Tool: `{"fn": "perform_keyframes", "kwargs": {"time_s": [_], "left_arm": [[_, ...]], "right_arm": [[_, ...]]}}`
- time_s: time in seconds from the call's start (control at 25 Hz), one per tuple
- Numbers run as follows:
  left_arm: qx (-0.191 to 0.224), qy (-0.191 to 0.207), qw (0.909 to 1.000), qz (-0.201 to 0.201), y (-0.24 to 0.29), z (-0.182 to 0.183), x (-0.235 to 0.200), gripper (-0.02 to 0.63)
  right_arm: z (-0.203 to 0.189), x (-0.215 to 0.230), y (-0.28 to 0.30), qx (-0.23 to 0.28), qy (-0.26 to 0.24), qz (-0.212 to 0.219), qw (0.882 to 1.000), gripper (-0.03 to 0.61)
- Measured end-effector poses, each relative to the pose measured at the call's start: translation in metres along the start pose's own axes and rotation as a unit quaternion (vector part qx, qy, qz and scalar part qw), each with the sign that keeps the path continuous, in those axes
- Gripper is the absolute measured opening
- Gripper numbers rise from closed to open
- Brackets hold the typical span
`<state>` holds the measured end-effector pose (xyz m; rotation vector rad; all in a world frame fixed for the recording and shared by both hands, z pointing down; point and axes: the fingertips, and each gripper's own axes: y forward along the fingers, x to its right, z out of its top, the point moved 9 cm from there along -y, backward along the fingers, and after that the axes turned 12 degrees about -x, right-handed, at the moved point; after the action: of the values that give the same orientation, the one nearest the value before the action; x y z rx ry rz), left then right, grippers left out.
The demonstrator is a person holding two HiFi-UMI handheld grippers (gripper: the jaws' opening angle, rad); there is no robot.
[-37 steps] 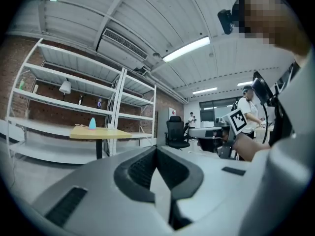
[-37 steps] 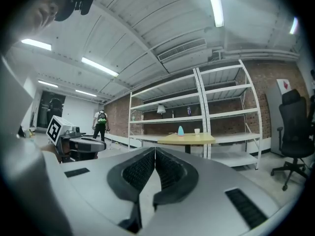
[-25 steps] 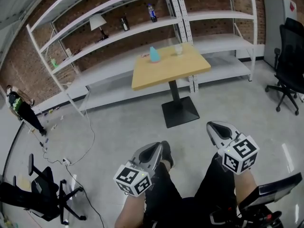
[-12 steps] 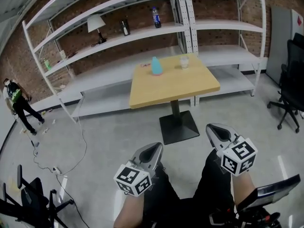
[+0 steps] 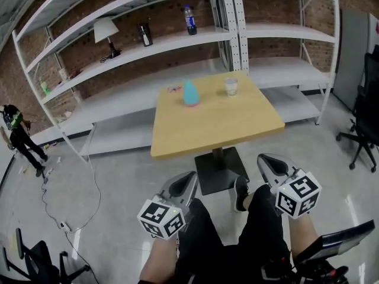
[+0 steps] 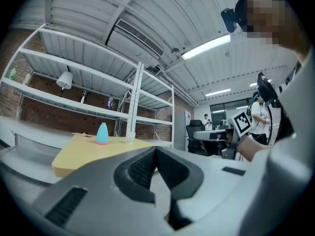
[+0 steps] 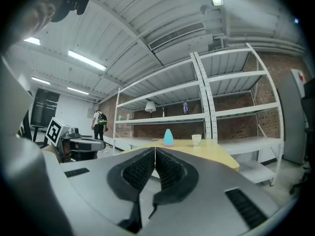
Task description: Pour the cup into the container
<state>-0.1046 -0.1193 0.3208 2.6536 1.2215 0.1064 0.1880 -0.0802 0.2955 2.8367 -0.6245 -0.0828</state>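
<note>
A white cup (image 5: 231, 87) stands near the far right corner of the yellow table (image 5: 219, 129). A teal, cone-shaped container (image 5: 190, 93) stands to its left. Both grippers hang low in front of the person's legs, well short of the table's near edge. My left gripper (image 5: 189, 178) is shut and empty. In the left gripper view its jaws (image 6: 156, 149) meet, with the container (image 6: 102, 133) and cup (image 6: 130, 137) far ahead. My right gripper (image 5: 263, 158) is likewise shut on nothing (image 7: 155, 150). It faces the container (image 7: 169, 137) and cup (image 7: 196, 139).
White metal shelving (image 5: 177, 37) behind the table holds a lamp (image 5: 105, 31) and bottles (image 5: 189, 19). The table's black pedestal base (image 5: 216, 170) stands on the grey floor. An office chair (image 5: 367, 120) is at the right, cables (image 5: 89, 200) at the left, and a person (image 5: 21, 138) far left.
The table has come closer and lower in the head view as the person walks toward it. Both grippers keep their low, shut pose.
</note>
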Motion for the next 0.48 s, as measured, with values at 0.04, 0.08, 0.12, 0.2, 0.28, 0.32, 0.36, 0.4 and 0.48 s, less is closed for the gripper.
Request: {"fn": "perform_keyframes", "kwargs": {"time_s": [0.04, 0.08, 0.12, 0.2, 0.28, 0.32, 0.36, 0.4, 0.48], "left_arm": [[-0.001, 0.001, 1.0, -0.001, 0.013, 0.004, -0.009, 0.001], [-0.002, 0.002, 1.0, -0.003, 0.026, 0.009, -0.018, 0.002], [-0.003, 0.004, 1.0, -0.006, 0.04, 0.014, -0.026, 0.002], [-0.003, 0.01, 0.9999, -0.012, 0.066, 0.023, -0.043, 0.002], [-0.001, 0.018, 0.9997, -0.014, 0.089, 0.031, -0.06, 0.002], [0.0, 0.021, 0.9997, -0.014, 0.099, 0.035, -0.068, 0.002], [0.0, 0.023, 0.9996, -0.015, 0.108, 0.038, -0.076, 0.002], [0.0, 0.025, 0.9996, -0.016, 0.117, 0.04, -0.083, 0.002], [0.001, 0.027, 0.9995, -0.018, 0.135, 0.047, -0.101, 0.002]], "right_arm": [[0.004, 0.009, 0.012, 0.003, 0.003, 0.0, 1.0, 0.003], [0.008, 0.019, 0.024, 0.006, 0.004, -0.001, 1.0, 0.003], [0.013, 0.029, 0.035, 0.009, 0.005, -0.001, 1.0, 0.003], [0.019, 0.048, 0.057, 0.015, 0.005, -0.003, 1.0, 0.003], [0.026, 0.065, 0.079, 0.02, 0.002, -0.007, 1.0, 0.003], [0.028, 0.074, 0.09, 0.022, 0.002, -0.009, 1.0, 0.003], [0.031, 0.083, 0.101, 0.022, 0.003, -0.011, 1.0, 0.003], [0.032, 0.092, 0.113, 0.022, 0.006, -0.013, 1.0, 0.003], [0.034, 0.111, 0.137, 0.017, 0.011, -0.017, 1.0, 0.003]]}}
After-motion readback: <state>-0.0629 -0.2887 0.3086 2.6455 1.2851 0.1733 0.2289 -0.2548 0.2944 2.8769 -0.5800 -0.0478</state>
